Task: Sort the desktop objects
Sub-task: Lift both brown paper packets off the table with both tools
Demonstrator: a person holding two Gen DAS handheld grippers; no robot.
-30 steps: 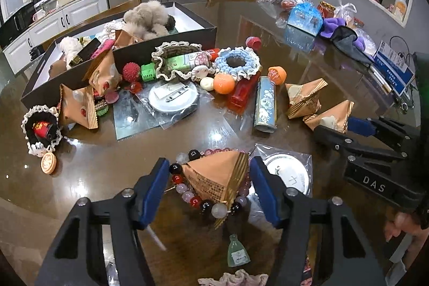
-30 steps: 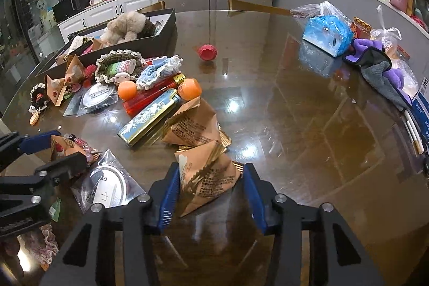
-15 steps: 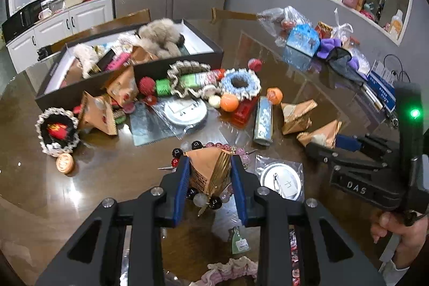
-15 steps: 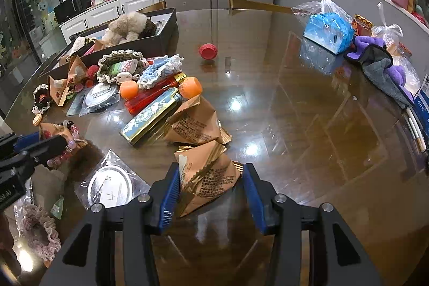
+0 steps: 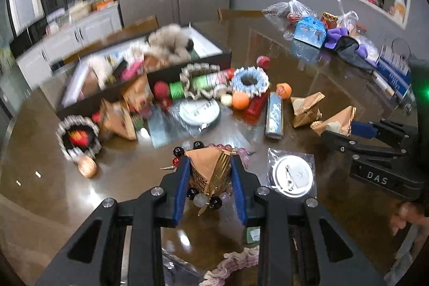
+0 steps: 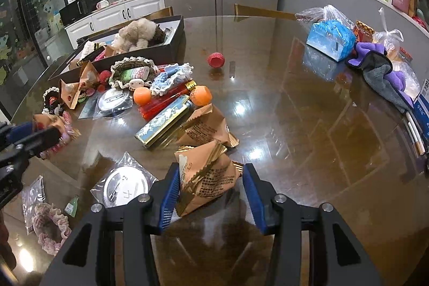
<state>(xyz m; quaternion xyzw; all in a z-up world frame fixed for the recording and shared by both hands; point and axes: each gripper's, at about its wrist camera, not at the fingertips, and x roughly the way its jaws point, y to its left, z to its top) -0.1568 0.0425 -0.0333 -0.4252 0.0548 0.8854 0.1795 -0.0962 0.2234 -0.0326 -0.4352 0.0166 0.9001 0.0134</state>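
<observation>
Brown pyramid snack packets: six in sight. One (image 5: pixel 207 168) at the near table edge, two (image 6: pixel 206 122) (image 6: pixel 207 176) mid-table, three (image 6: pixel 68 91) (image 5: pixel 118 119) (image 6: pixel 88 74) beside the box.
Round badges in clear bags: two (image 6: pixel 126 188) (image 6: pixel 115 101).
Orange balls: two (image 6: pixel 142 95) (image 6: pixel 202 95).
Bead bracelets: one (image 5: pixel 203 197).
Lighters: two, one red (image 6: pixel 166 98), one patterned (image 6: pixel 165 123).
Crochet rings: three, blue (image 5: pixel 250 81), beige (image 6: pixel 132 67), pink (image 6: pixel 49 225).
Black boxes: one (image 6: pixel 150 54), far left corner.
Red crochet balls: one (image 6: pixel 216 60).
Grippers: two (image 5: pixel 210 178) (image 6: pixel 211 188).
</observation>
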